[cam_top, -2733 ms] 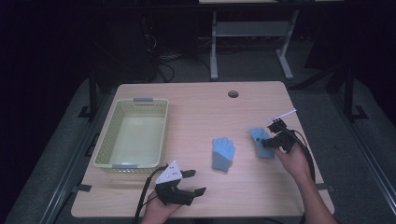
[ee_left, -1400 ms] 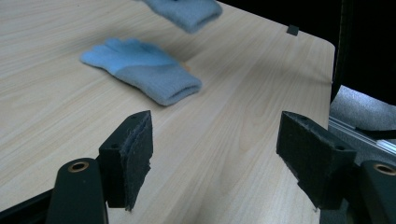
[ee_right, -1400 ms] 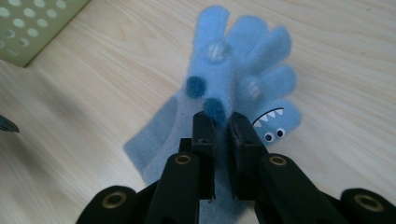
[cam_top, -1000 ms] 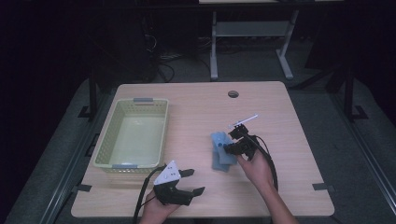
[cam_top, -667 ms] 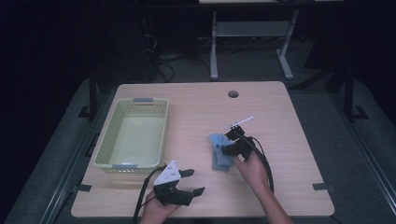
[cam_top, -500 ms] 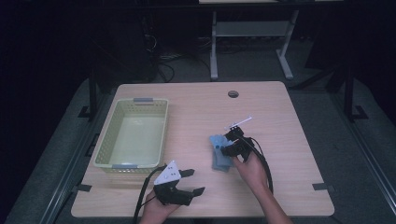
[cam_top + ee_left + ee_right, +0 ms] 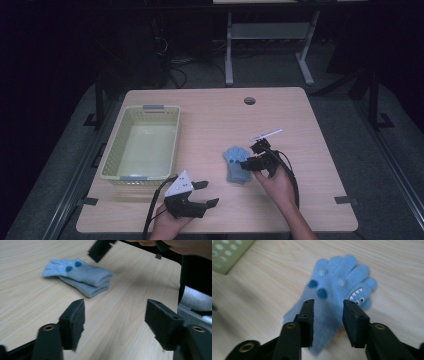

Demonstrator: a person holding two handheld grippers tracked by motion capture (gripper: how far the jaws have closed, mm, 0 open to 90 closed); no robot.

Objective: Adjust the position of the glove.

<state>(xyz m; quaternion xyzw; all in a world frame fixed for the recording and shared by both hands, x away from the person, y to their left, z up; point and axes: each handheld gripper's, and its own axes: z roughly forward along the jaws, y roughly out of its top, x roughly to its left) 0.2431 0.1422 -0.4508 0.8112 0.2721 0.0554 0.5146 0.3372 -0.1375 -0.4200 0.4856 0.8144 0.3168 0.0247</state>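
While poised just above the stacked pair of blue gloves (image 7: pixel 332 302), right hand-held gripper (image 7: pixel 328 322) partly spread, jaws just been opening, pads clear of the fabric with the upper glove's cuff seen between and below them. Gloves lying flat on the desk (image 7: pixel 210 120), 1 on top of the other, right of centre and toward the near edge, well apart from the pale green basket (image 7: pixel 167 112) at the left. On the upper glove, 2 dark blue dots near the knuckles; on the lower one, a small monster face with white teeth peeking out beside the fingers. In the high view, gloves (image 7: pixel 236 164) just left of the right hand-held gripper (image 7: pixel 252 162), fingers pointing away from the person.

Left hand-held gripper (image 7: pixel 115 325) spread wide, nothing between its pads, jaws just been closing a little. Held low over bare desk near the front edge, near the basket's near corner (image 7: pixel 202 195), pointing toward the gloves (image 7: pixel 80 277).
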